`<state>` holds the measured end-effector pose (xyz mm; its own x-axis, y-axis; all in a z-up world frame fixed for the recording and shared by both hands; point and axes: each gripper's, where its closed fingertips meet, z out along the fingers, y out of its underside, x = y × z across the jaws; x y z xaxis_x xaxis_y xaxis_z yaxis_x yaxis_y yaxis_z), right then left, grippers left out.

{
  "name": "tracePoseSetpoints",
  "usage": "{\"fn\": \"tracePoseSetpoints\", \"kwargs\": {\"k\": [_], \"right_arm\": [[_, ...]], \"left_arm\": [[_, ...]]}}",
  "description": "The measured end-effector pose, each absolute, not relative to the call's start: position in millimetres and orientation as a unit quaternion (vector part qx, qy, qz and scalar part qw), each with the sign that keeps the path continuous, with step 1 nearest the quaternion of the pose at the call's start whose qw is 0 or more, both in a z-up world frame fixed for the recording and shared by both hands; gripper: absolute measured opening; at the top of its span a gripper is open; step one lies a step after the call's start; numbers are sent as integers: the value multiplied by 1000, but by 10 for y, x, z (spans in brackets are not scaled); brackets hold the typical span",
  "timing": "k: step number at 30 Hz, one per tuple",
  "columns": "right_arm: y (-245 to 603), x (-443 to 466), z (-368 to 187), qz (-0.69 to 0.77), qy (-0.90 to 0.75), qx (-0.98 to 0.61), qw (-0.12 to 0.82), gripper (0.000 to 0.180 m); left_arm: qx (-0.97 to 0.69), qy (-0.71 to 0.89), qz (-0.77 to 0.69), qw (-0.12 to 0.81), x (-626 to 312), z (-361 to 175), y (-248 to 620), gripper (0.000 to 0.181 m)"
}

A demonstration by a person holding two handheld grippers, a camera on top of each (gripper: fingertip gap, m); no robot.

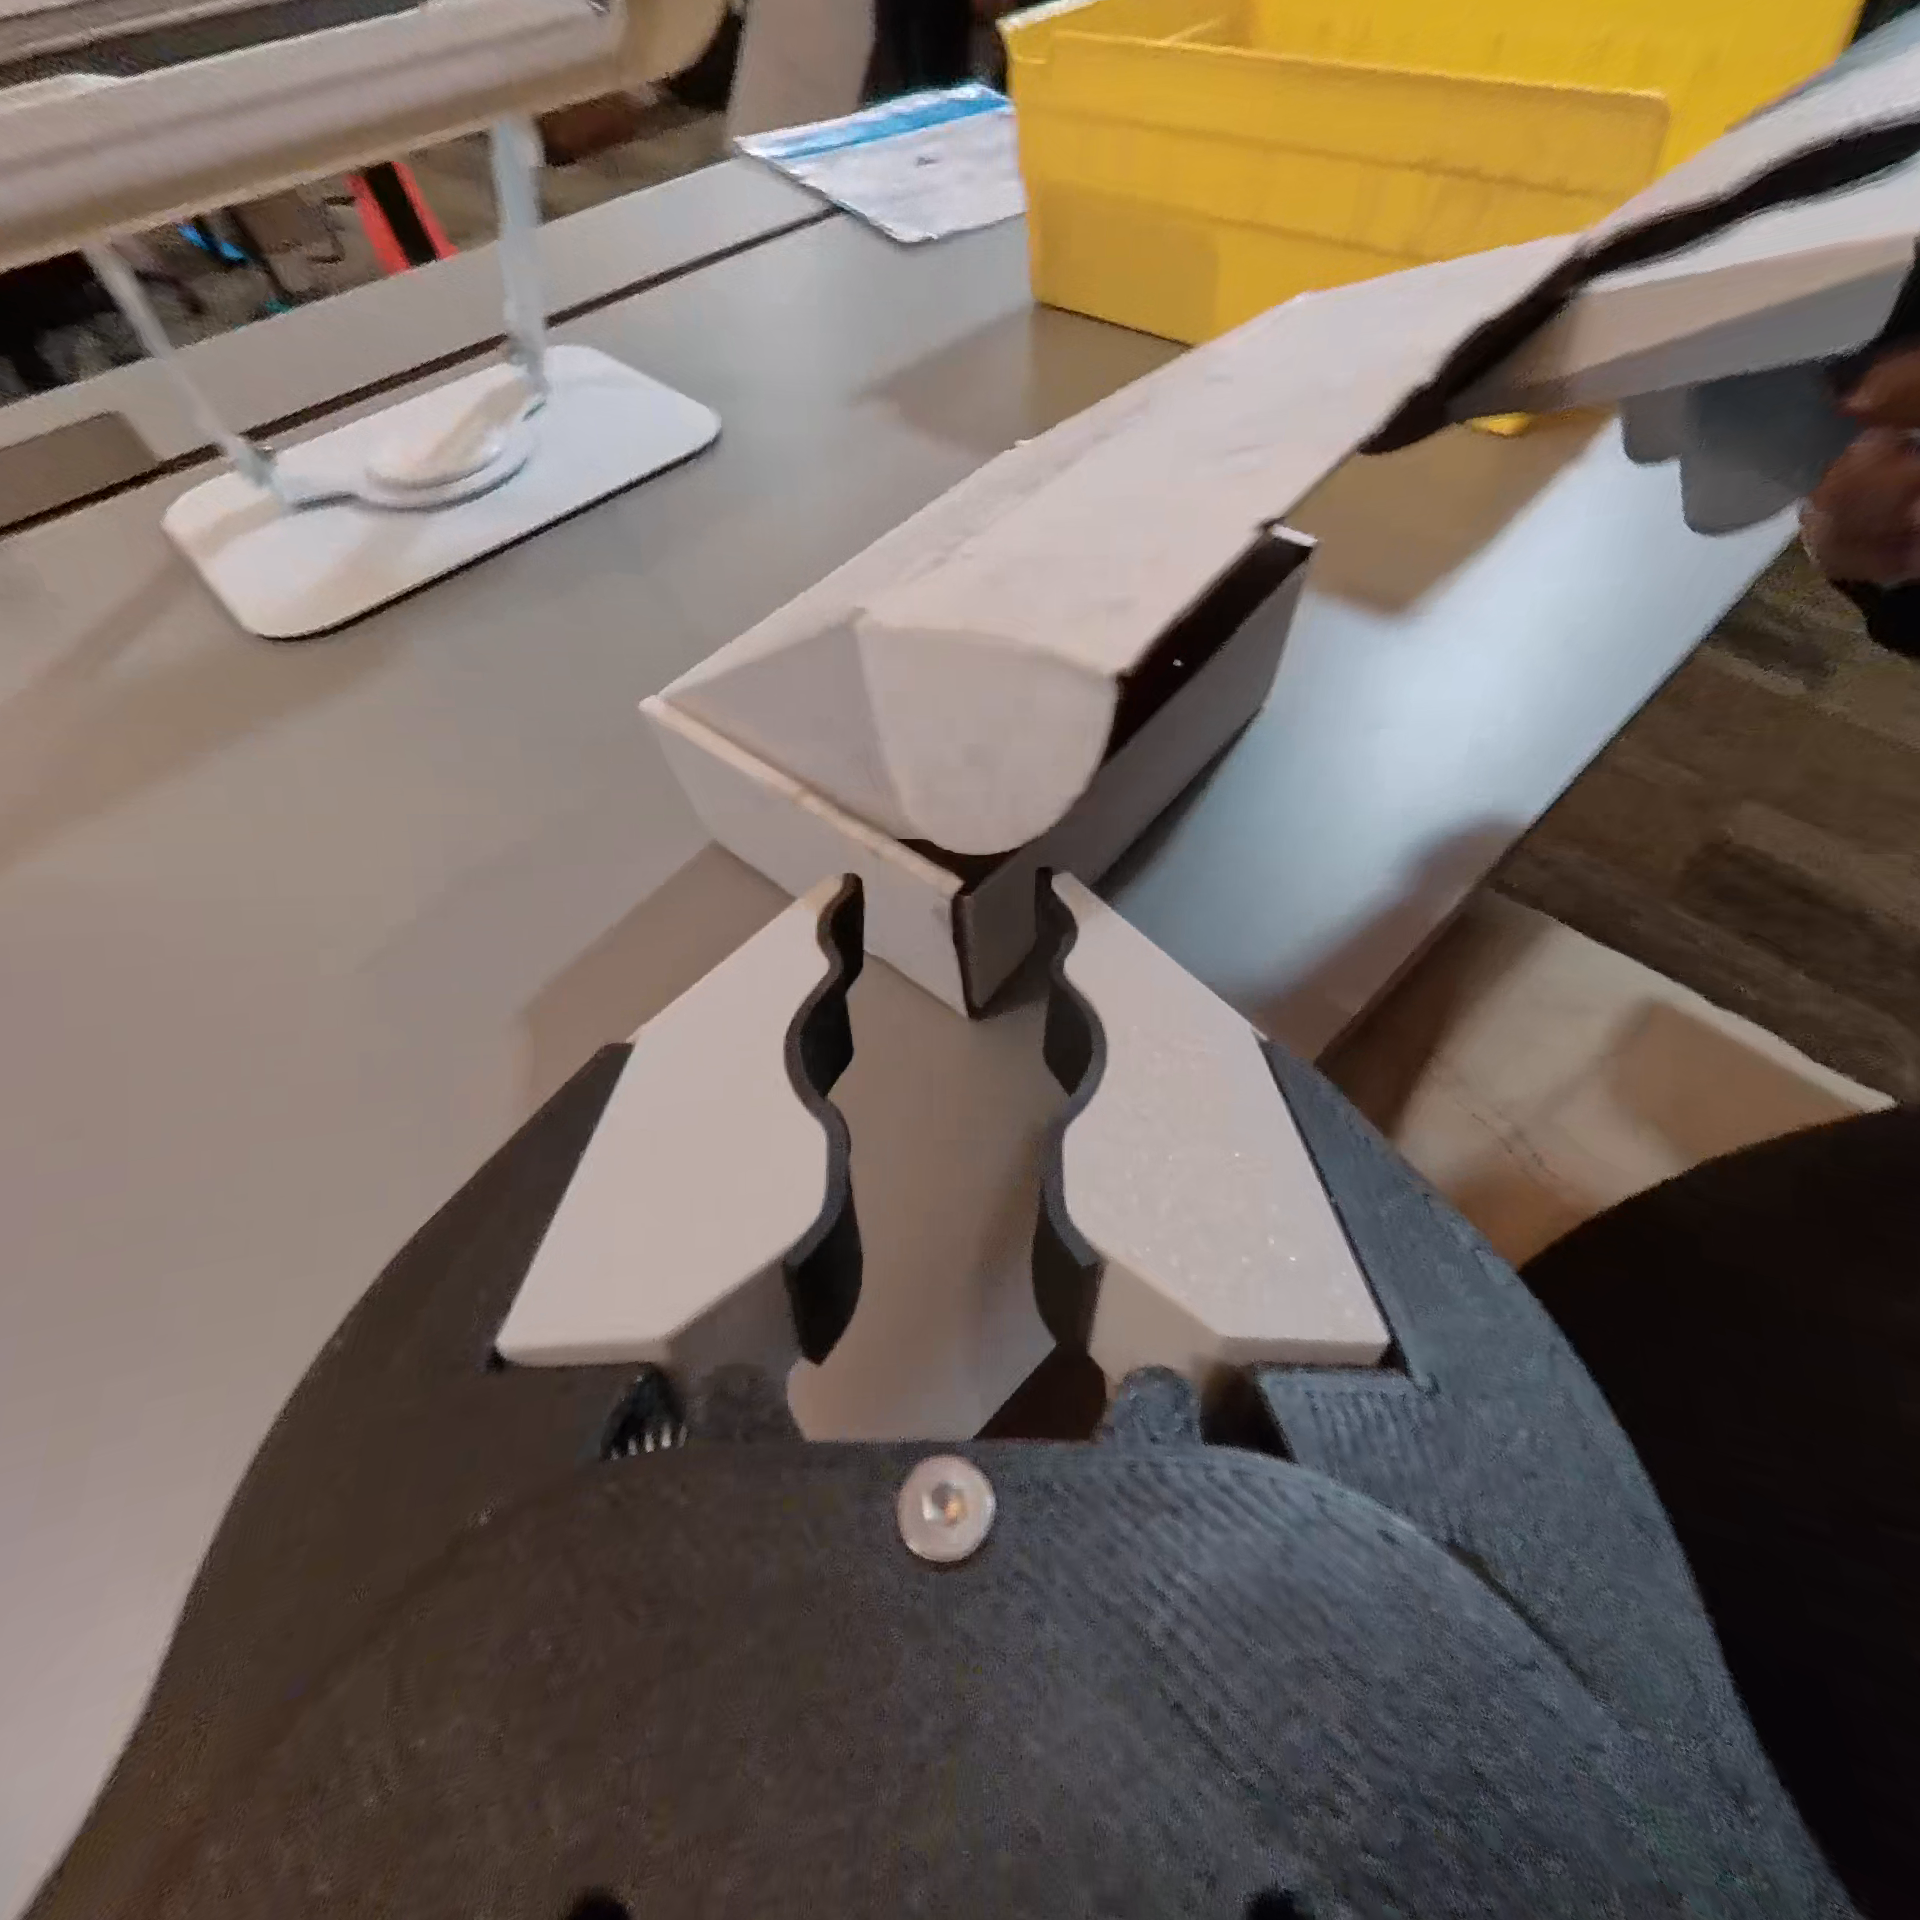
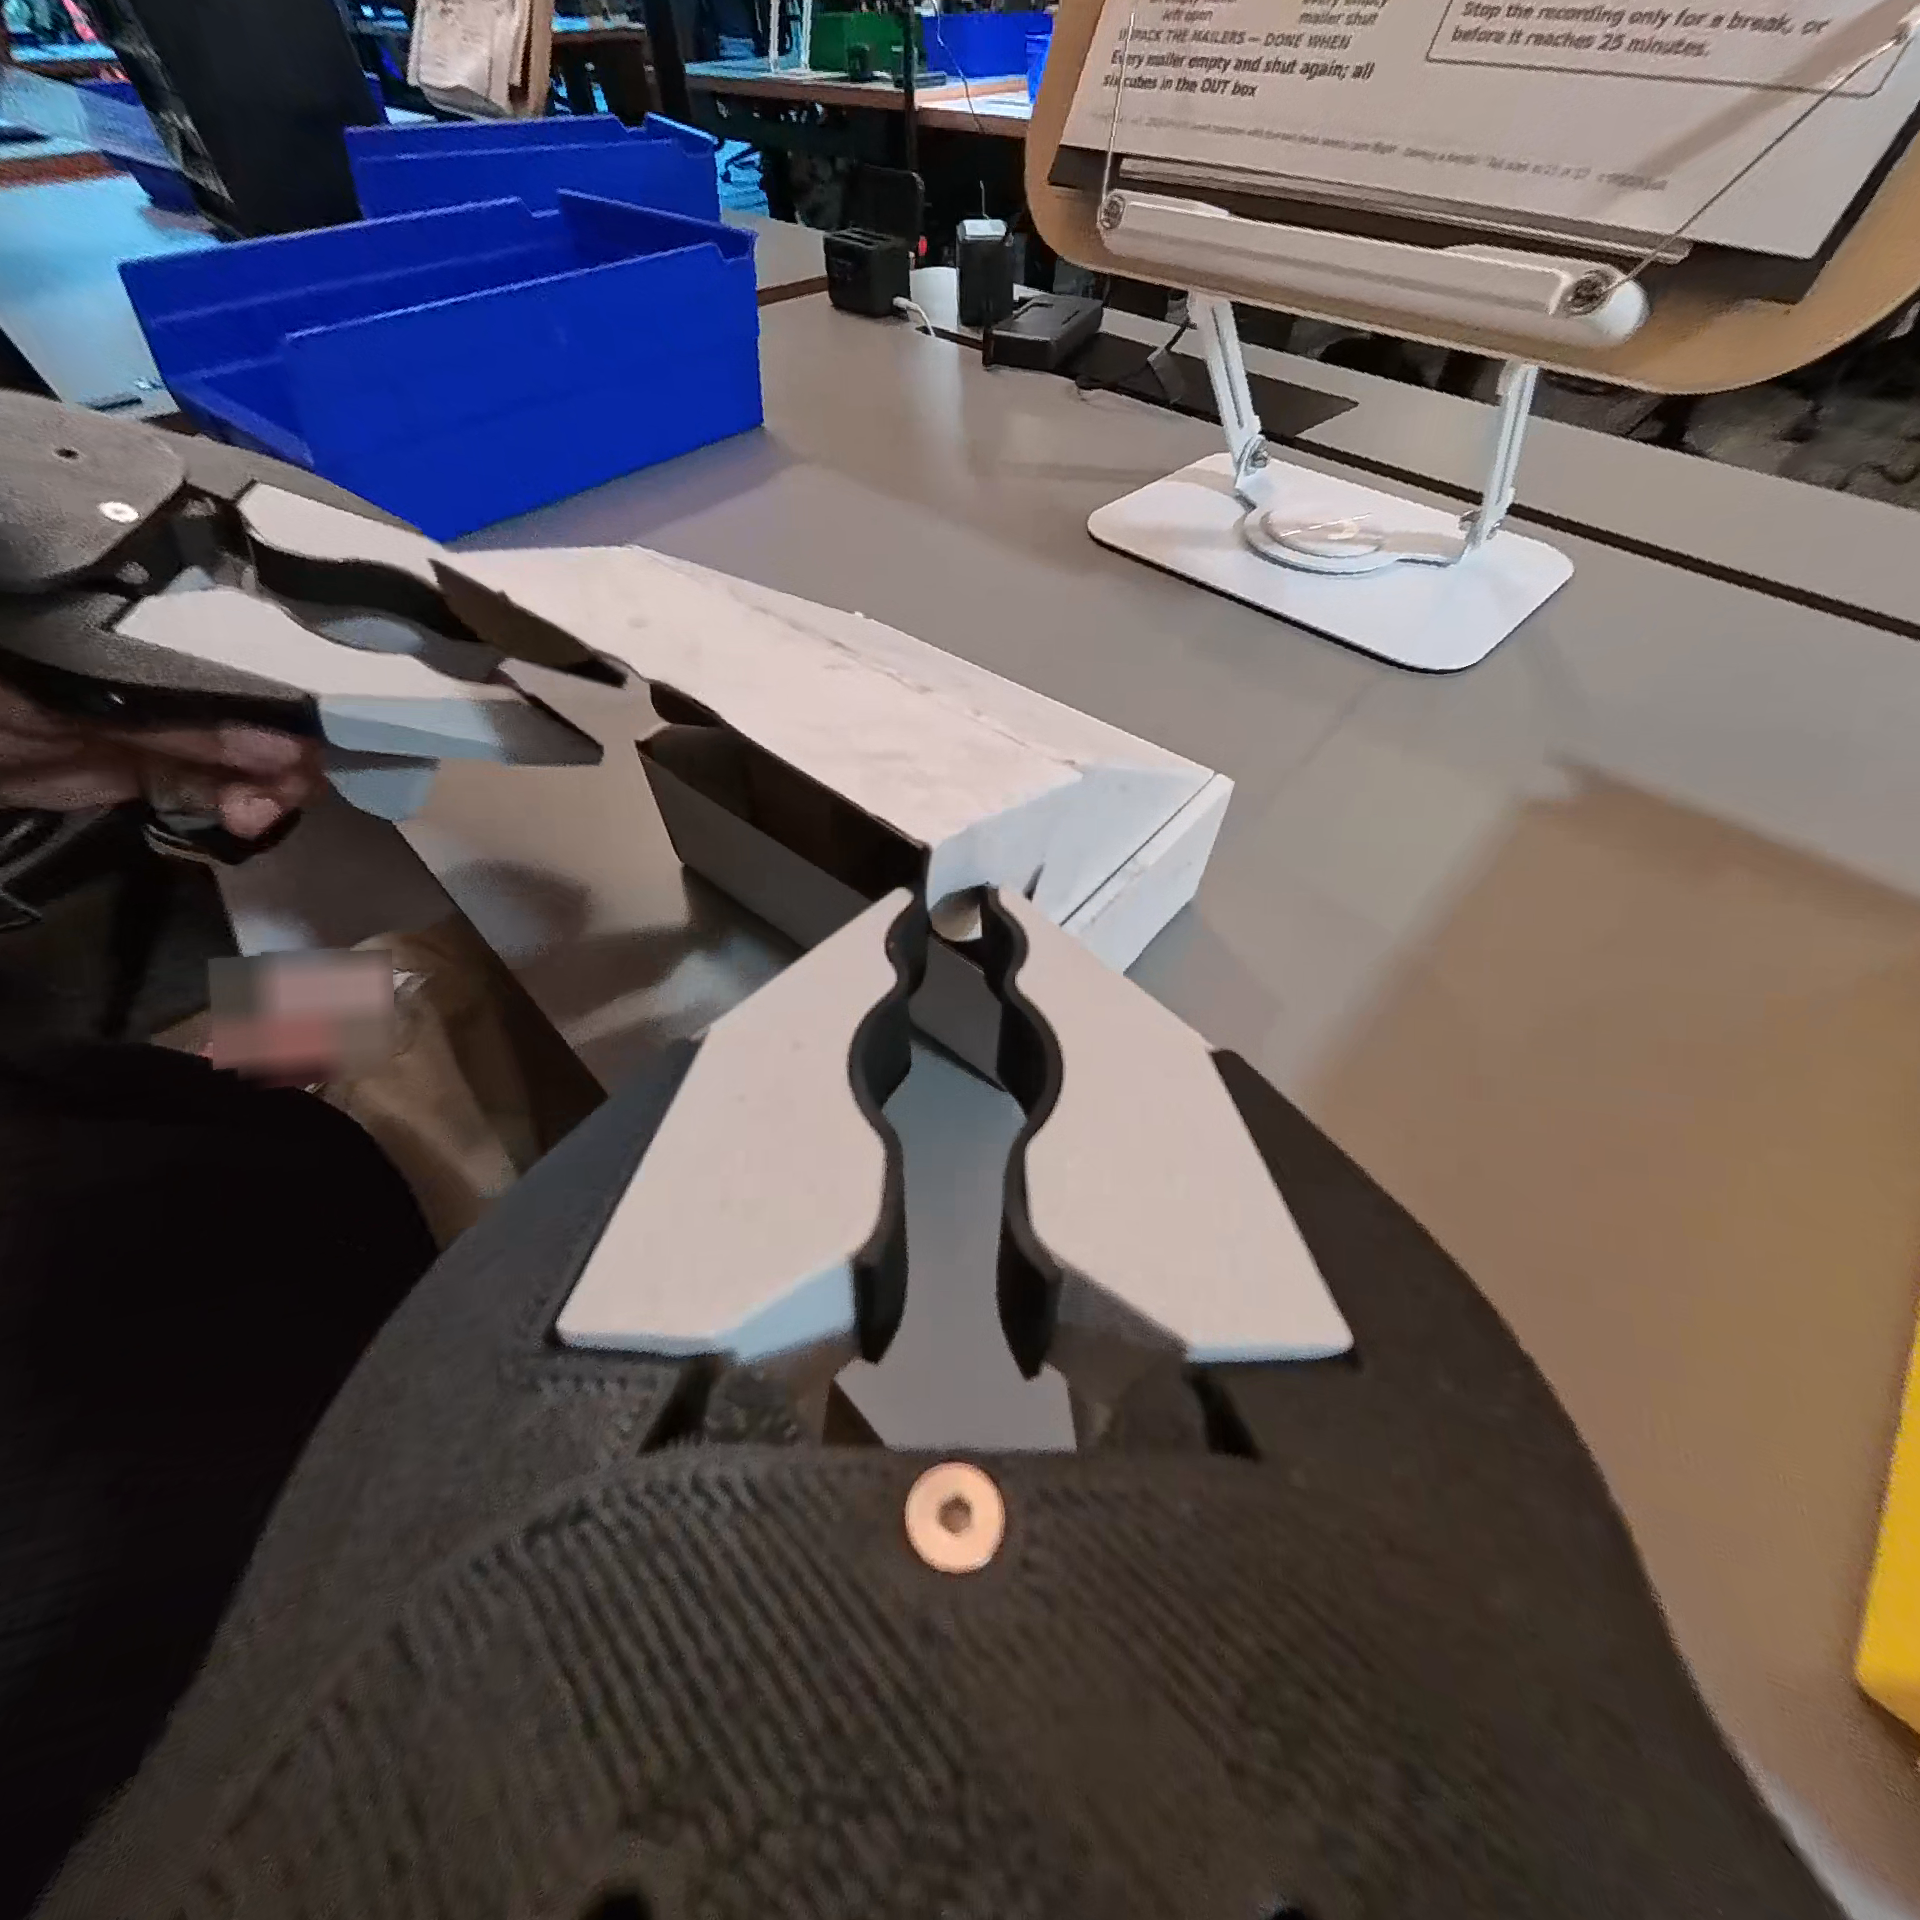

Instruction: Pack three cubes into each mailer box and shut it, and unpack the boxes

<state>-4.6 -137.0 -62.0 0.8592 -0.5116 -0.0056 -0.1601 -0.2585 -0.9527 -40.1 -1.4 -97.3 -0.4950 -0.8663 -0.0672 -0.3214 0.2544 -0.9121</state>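
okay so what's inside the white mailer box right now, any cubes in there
Through the gap under the mailer box lid, only dark inner wall shows. No cubes are visible; the lowered lid covers most of the interior.

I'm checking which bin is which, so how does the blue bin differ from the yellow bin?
The blue bin stands on the left gripper's side of the mailer box; the yellow bin stands on the right gripper's side. The blue bin has a second blue bin behind it; none shows behind the yellow bin. Both are open-topped bins on the grey table.
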Motion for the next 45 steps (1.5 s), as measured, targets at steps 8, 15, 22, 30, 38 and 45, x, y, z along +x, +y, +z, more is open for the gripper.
{"fn": "tracePoseSetpoints", "kwargs": {"k": [8, 15, 22, 30, 38, 45], "right_arm": [[-1359, -58, -606, -150, 218, -776, 573, 8], [-1351, -60, -655, -175, 203, -788, 554, 7], [-1347, -68, -801, -164, 200, -806, 532, 7], [-1356, -54, -930, -132, 212, -813, 526, 6], [-1352, -7, -1041, -129, 214, -819, 517, 4], [-1351, 42, -1039, -126, 216, -811, 529, 6]], "left_arm": [[-346, 703, -492, 381, -449, -625, -122, 28], [-339, 702, -478, 404, -437, -624, -130, 25], [-367, 720, -475, 349, -443, -798, -165, 26], [-361, 744, -454, 333, -454, -948, -195, 27], [-345, 766, -435, 322, -489, -1085, -224, 20], [-345, 763, -444, 320, -491, -1068, -198, 23]]}}
